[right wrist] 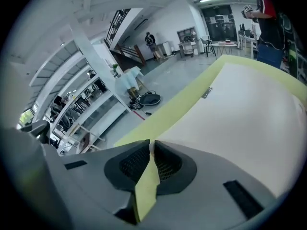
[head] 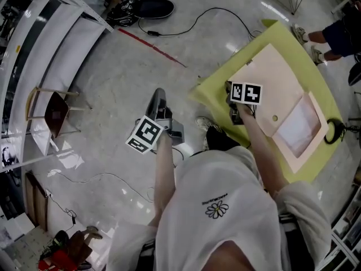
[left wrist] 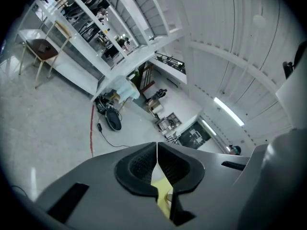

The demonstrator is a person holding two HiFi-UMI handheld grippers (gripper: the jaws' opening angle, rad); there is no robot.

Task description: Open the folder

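surface [head: 207,96]: covered by a yellow-green cloth, corner pointing to the floor side. Lying flat on the cloth: pale pink folder [head: 271,92], takes up most of the top, snap [head: 274,118] near its middle, translucent panel at its near-right end. Black ring-shaped item [head: 334,131] at the surface's right edge, can't tell what it is. floor [head: 113,78]: grey, glossy. On it: red tape line [head: 152,48], black cable [head: 151,33], black oval object [head: 153,7], wooden chair [head: 56,112].

I see a pale pink flat card folder [head: 271,89] and a yellow-green table cover [head: 210,95]. The smooth floor [head: 124,72] is light grey with one red stripe [head: 152,47]. The grey left gripper [head: 159,94] has a cube [head: 146,135] with black-and-white square markers.
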